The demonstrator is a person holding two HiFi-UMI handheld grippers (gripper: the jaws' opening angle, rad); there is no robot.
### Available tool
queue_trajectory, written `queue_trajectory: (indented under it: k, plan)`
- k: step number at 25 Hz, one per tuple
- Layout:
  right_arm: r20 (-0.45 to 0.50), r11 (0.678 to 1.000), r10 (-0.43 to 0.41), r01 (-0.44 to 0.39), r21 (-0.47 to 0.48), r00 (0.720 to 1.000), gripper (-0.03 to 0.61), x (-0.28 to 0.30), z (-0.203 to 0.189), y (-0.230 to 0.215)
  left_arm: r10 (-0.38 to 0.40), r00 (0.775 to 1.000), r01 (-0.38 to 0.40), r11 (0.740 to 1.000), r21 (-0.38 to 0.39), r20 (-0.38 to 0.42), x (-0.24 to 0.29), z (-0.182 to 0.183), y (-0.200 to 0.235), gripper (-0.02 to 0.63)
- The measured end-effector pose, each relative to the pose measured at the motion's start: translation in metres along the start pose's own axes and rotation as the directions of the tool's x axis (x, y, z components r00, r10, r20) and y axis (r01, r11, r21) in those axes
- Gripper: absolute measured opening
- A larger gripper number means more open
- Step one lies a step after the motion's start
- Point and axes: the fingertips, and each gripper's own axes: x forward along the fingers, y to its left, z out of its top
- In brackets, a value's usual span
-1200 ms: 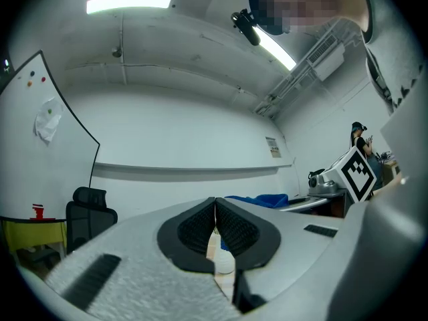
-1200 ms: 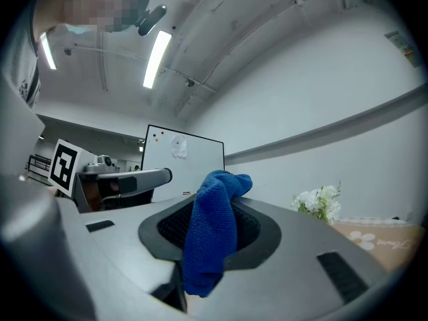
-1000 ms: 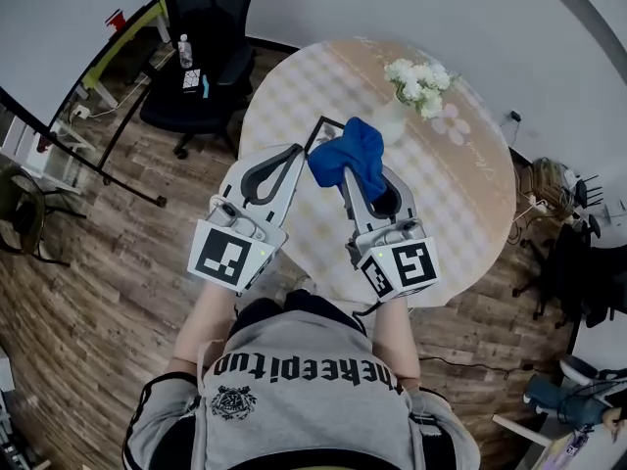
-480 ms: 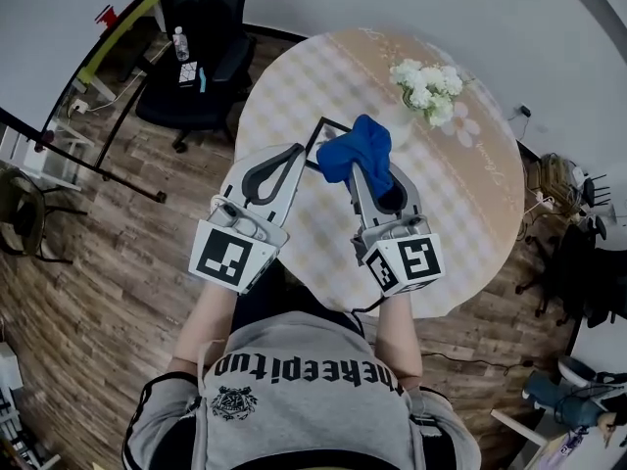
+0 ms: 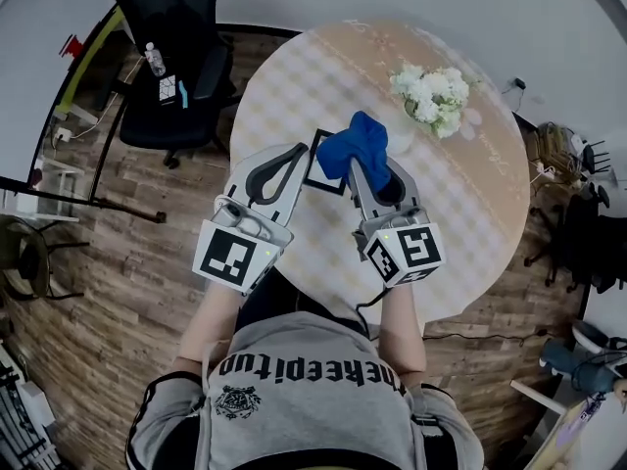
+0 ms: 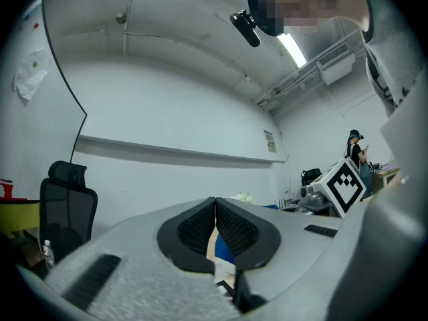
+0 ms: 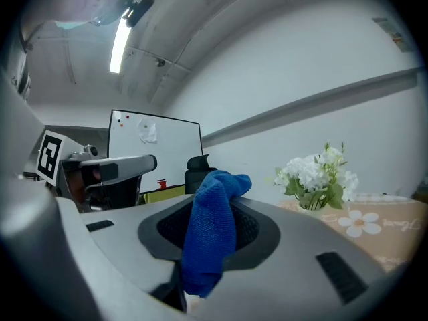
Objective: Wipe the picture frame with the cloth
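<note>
A black picture frame [image 5: 321, 169] lies flat on the round table [image 5: 470, 194], partly hidden under both grippers. My right gripper [image 5: 359, 166] is shut on a blue cloth [image 5: 357, 145], which bunches above its tips over the frame's right part. In the right gripper view the blue cloth [image 7: 210, 236] hangs pinched between the jaws. My left gripper [image 5: 297, 153] hovers at the frame's left edge, jaws pressed together with nothing in them. The left gripper [image 6: 215, 211] shows the same in its own view, with a bit of blue cloth [image 6: 225, 251] seen below.
A vase of white flowers [image 5: 432, 94] stands on the table just beyond the cloth. A black office chair [image 5: 171, 52] sits on the wood floor to the left, with a dark stand's legs [image 5: 88, 202] nearby. Bags and clutter [image 5: 568, 184] lie right of the table.
The head view has shifted a little. Both grippers keep nearly the same pose. More of the frame's left side now shows between them, and the cloth sits slightly farther along the frame.
</note>
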Motion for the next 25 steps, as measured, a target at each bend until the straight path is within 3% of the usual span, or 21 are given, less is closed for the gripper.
queue_trajectory:
  k: [10, 25]
  plan:
    - [-0.13, 0.992, -0.103, 0.112, 0.06, 0.986, 0.103, 0.06, -0.051, -0.029, -0.116, 0.991, 0.112, 0.992, -0.059, -0.064, 0.042, -0.032, 0.045, 0.018]
    - [-0.36, 0.97, -0.165, 0.218, 0.112, 0.918, 0.103, 0.102, -0.152, -0.057, -0.214, 0.967, 0.193, 0.969, -0.153, -0.141, 0.076, -0.088, 0.082, 0.018]
